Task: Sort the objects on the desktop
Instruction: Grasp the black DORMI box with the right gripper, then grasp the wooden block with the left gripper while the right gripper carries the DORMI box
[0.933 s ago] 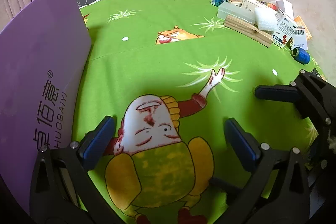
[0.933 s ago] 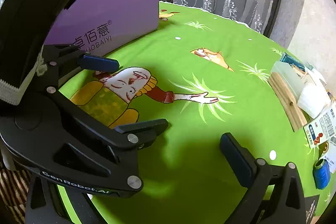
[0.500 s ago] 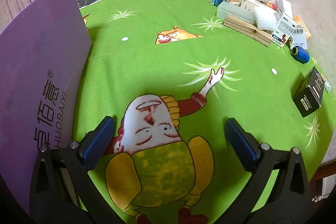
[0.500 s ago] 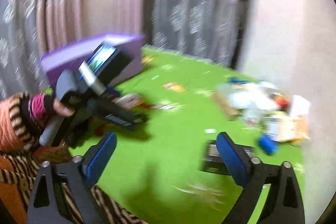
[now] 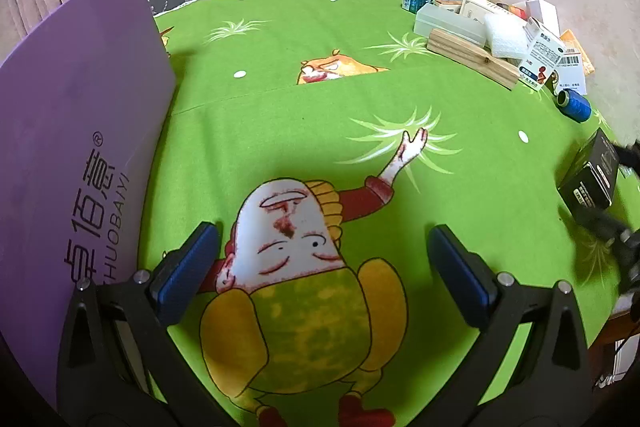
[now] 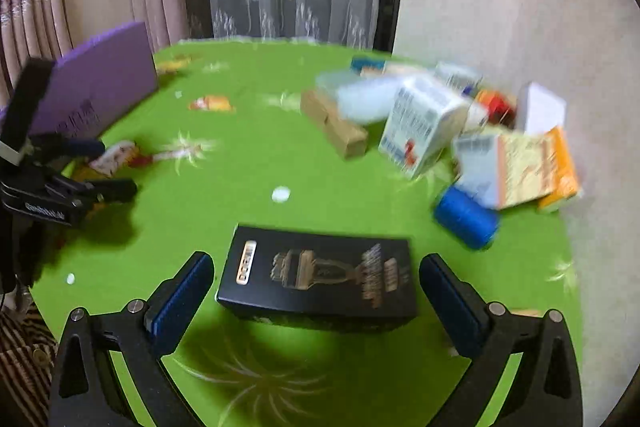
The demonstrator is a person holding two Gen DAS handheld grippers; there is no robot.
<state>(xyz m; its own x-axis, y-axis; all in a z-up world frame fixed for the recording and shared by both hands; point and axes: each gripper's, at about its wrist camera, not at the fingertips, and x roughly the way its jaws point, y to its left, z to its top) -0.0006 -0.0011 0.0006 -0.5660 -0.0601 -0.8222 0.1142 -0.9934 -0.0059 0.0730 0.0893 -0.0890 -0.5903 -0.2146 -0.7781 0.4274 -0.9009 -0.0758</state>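
Note:
A black box (image 6: 320, 273) with gold print lies flat on the green tablecloth, between the wide-apart fingers of my right gripper (image 6: 316, 293), which is open and not touching it. The same black box (image 5: 592, 173) shows at the right edge of the left wrist view. My left gripper (image 5: 320, 267) hangs open over the cartoon print with nothing between its fingers. A blue thread spool (image 6: 466, 217) lies beyond the box to the right. Medicine boxes (image 6: 424, 125), a wooden block (image 6: 334, 125) and a clear plastic case (image 5: 450, 23) are heaped at the far right.
A tall purple board (image 5: 68, 155) stands along the left side of the table. An orange and white box (image 6: 524, 167) leans in the heap near the wall. The table's front edge (image 6: 552, 339) curves close behind the black box. Curtains hang behind the table.
My right gripper has swung away from beside the left gripper, across to the right, and now frames the black box. The left gripper has stayed still.

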